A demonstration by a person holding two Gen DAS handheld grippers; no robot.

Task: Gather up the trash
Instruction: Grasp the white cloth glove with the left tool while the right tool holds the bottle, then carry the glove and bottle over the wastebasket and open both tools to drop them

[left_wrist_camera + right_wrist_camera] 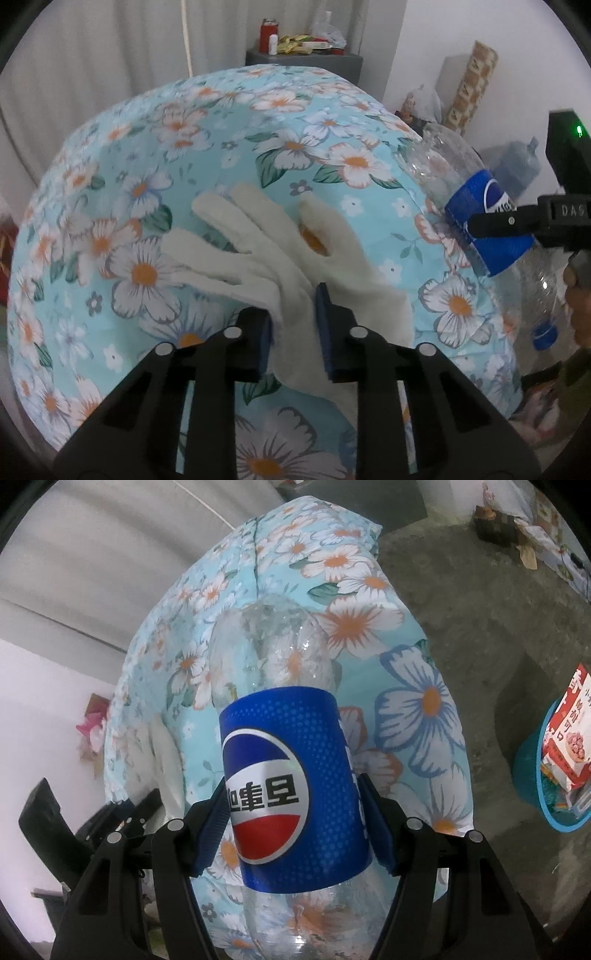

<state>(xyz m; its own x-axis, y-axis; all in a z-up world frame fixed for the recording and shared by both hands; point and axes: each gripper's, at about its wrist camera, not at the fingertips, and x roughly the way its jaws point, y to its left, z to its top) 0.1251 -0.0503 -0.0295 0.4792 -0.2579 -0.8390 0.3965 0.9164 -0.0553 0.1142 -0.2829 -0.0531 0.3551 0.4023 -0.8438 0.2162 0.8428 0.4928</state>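
Observation:
A white cloth glove (266,251) lies flat on a floral light-blue bed cover (147,184). My left gripper (293,332) is shut on the glove near its cuff, with fabric bunched between the blue pads. My right gripper (295,830) is shut on a clear plastic Pepsi bottle (284,775), both pads pressing its blue label. The left wrist view shows the same bottle (491,229) held at the bed's right edge, cap (545,334) pointing down, one of the right gripper's fingers (509,220) across the label. The glove (166,753) also shows in the right wrist view, left of the bottle.
A blue plastic basket (532,775) holding a red-and-white box (569,734) and wrappers stands on the concrete floor (480,609) right of the bed. Behind the bed, a grey stand (303,59) carries a red can and packets. A large water jug (517,170) stands by the wall.

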